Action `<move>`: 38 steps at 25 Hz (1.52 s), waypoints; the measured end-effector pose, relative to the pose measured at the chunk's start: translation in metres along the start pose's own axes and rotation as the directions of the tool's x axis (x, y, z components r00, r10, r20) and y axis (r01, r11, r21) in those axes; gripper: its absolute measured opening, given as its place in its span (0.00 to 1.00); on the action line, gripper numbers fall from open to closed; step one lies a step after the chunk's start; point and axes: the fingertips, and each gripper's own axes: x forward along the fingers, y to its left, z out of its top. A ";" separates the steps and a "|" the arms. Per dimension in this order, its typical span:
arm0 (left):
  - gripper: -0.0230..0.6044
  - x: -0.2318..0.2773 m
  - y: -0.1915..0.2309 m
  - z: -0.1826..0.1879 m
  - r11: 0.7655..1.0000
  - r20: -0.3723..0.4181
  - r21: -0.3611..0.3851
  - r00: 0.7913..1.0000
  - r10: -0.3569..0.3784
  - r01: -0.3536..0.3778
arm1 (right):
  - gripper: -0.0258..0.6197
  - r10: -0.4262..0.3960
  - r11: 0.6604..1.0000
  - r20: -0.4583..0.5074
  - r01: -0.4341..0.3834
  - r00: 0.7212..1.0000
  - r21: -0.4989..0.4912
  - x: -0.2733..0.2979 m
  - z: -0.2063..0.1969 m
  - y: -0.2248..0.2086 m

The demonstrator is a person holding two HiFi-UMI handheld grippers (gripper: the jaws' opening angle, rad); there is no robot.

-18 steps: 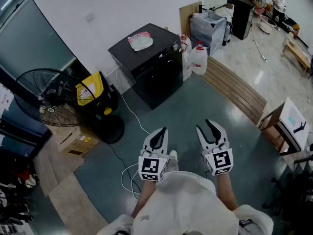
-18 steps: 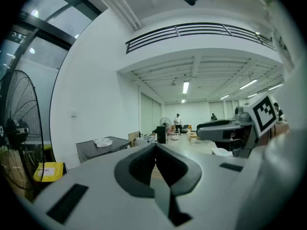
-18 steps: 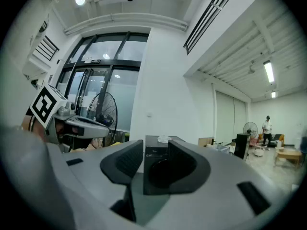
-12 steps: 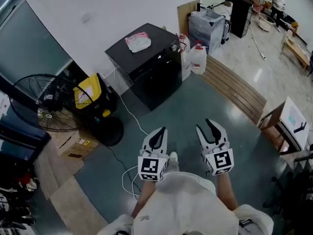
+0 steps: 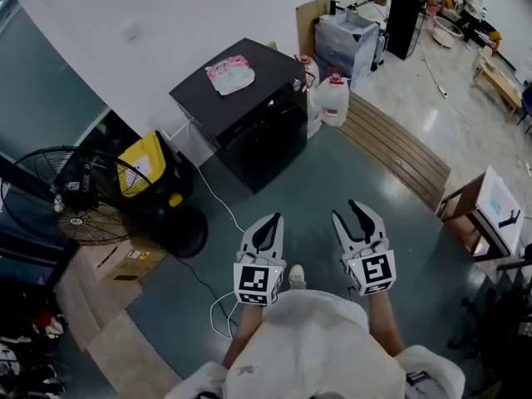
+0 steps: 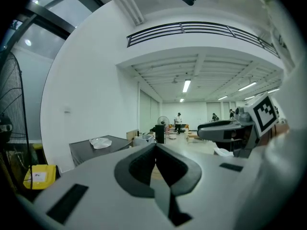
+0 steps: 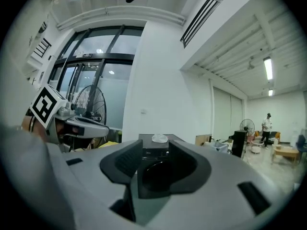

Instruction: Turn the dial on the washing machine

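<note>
The black washing machine stands against the white wall, well ahead of both grippers. A pink-and-white bag lies on its lid. Its small dial sits at the right end of the top front panel. My left gripper is held out in front of the person's body, jaws closed together and empty. My right gripper is beside it, jaws a little apart with nothing between them. In the right gripper view the washing machine shows through the gap of the right gripper. The left gripper view shows the left gripper and the washing machine far off.
A floor fan and a yellow machine stand left of the washer. A white cable lies on the floor. White jugs stand at its right, a wooden strip beyond. A box is at far right.
The room has slid a little left and down in the head view. Both grippers keep the same place in front of the body, jaws as before.
</note>
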 end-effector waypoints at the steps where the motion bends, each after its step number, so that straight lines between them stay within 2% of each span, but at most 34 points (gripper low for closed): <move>1: 0.06 0.004 0.007 0.000 1.000 0.002 -0.001 1.000 -0.004 0.004 | 0.31 -0.003 1.000 -0.005 0.003 1.000 0.002 0.008 -0.001 0.001; 11: 0.06 0.046 0.068 0.009 1.000 0.031 -0.009 0.999 -0.030 0.030 | 0.30 -0.035 0.999 -0.024 0.035 0.999 -0.013 0.073 0.004 0.003; 21: 0.06 0.092 0.083 0.008 0.998 0.016 -0.019 0.998 -0.061 0.061 | 0.29 -0.066 0.998 -0.047 0.066 0.997 -0.002 0.108 -0.008 -0.025; 30: 0.06 0.152 0.102 0.016 0.999 0.002 -0.016 0.999 -0.034 0.034 | 0.29 -0.027 0.999 -0.046 0.028 0.999 0.018 0.163 -0.008 -0.064; 38: 0.06 0.229 0.107 0.028 1.000 -0.019 -0.016 1.000 0.005 -0.005 | 0.29 0.006 1.000 -0.053 -0.006 0.999 0.004 0.216 -0.012 -0.131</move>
